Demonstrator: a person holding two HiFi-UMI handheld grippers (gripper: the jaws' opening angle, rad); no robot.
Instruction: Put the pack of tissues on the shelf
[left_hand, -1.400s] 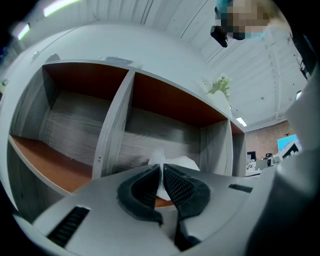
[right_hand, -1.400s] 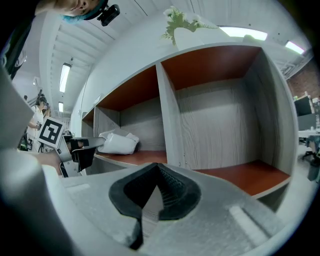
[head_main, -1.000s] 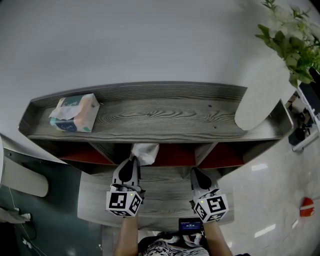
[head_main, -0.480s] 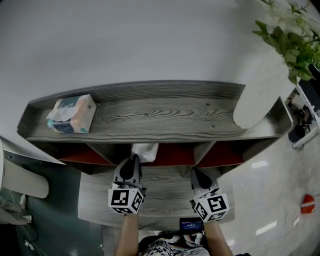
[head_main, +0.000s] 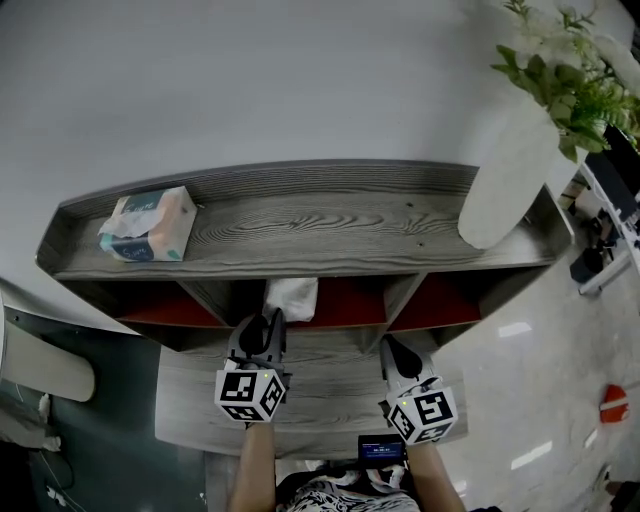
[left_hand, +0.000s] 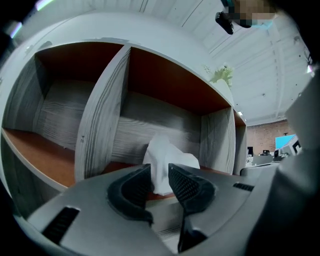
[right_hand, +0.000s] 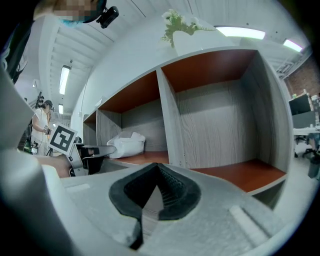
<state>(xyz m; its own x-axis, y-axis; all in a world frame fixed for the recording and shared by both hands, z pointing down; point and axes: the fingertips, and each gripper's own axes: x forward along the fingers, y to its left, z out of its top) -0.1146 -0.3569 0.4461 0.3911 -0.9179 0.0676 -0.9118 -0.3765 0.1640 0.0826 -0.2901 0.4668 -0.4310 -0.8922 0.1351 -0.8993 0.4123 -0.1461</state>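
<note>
A white soft pack of tissues (head_main: 290, 298) lies in the middle compartment of the grey wooden shelf (head_main: 330, 225), on its red-brown floor. My left gripper (head_main: 268, 322) points at it from the front. In the left gripper view the pack (left_hand: 165, 160) sits between the jaws of the left gripper (left_hand: 160, 172), which are opening, with a gap at each pad. My right gripper (head_main: 392, 348) hangs in front of the compartment to the right, shut and empty (right_hand: 159, 170). The right gripper view shows the pack (right_hand: 126, 144) with the left gripper (right_hand: 97, 150) just before it.
A printed tissue box (head_main: 150, 225) rests on the shelf's top board at the left. A tall white vase with green leaves (head_main: 505, 175) stands at the top's right end. A lower grey board (head_main: 330, 395) juts out under both grippers. The right compartment (right_hand: 235, 135) holds nothing.
The left gripper's jaws have parted from the white pack, which stays in the middle compartment. The right gripper has kept its place.
</note>
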